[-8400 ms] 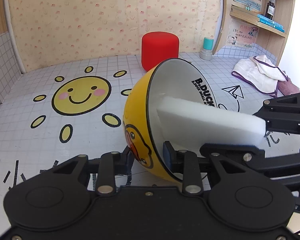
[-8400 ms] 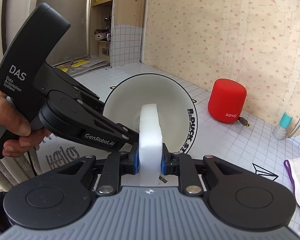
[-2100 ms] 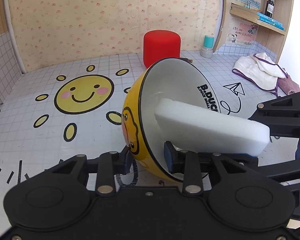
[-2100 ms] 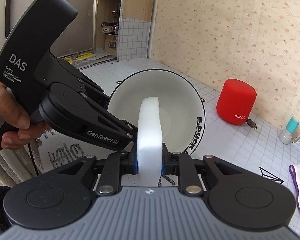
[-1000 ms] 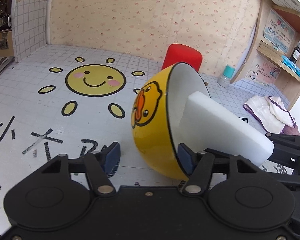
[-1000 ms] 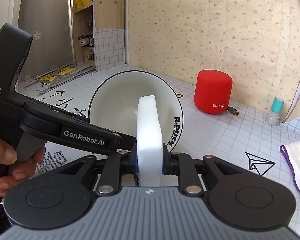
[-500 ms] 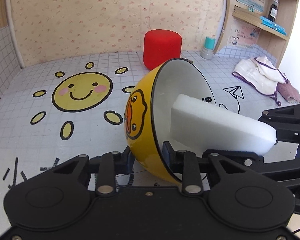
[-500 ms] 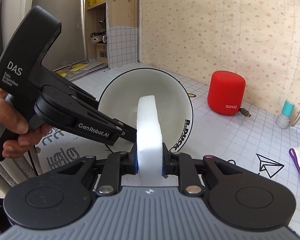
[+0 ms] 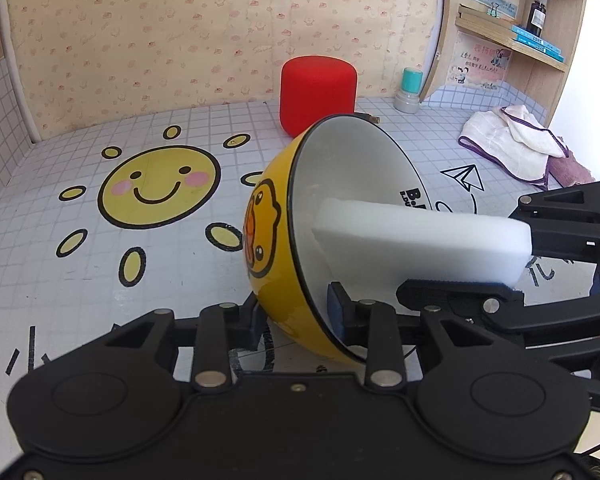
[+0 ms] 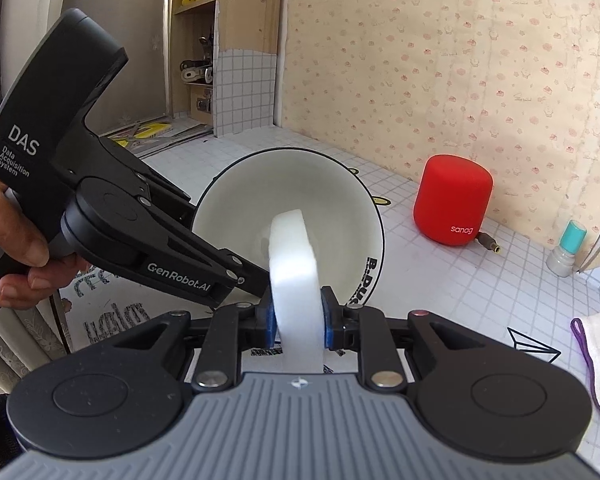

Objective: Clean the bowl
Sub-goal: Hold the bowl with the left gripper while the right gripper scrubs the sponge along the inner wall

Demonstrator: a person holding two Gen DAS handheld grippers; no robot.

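A yellow duck bowl (image 9: 266, 276) with a white inside (image 10: 300, 188) is tipped on its side, mouth toward the right gripper. My left gripper (image 9: 296, 316) clamps its lower rim, one pad outside and one inside; its jaws are opening slightly with the wall still between them. My right gripper (image 10: 298, 316) is shut on a white sponge block (image 10: 296, 264), whose far end reaches into the bowl. In the left wrist view the sponge (image 9: 420, 240) lies across the bowl's mouth, with the right gripper (image 9: 512, 258) behind it. A hand (image 10: 16, 232) holds the left gripper's handle.
A red cylindrical speaker (image 9: 318, 92) stands behind the bowl near the wall. A small teal-capped bottle (image 9: 410, 88) sits beside a wooden shelf (image 9: 512, 36). A white cloth (image 9: 512, 136) lies at the right. The tabletop carries a sun decal (image 9: 158, 188).
A second ago the left jaws stood wider, with the outer pad off the bowl; now both pads sit on the rim. The left wrist has rolled back. The sponge stays inside the bowl.
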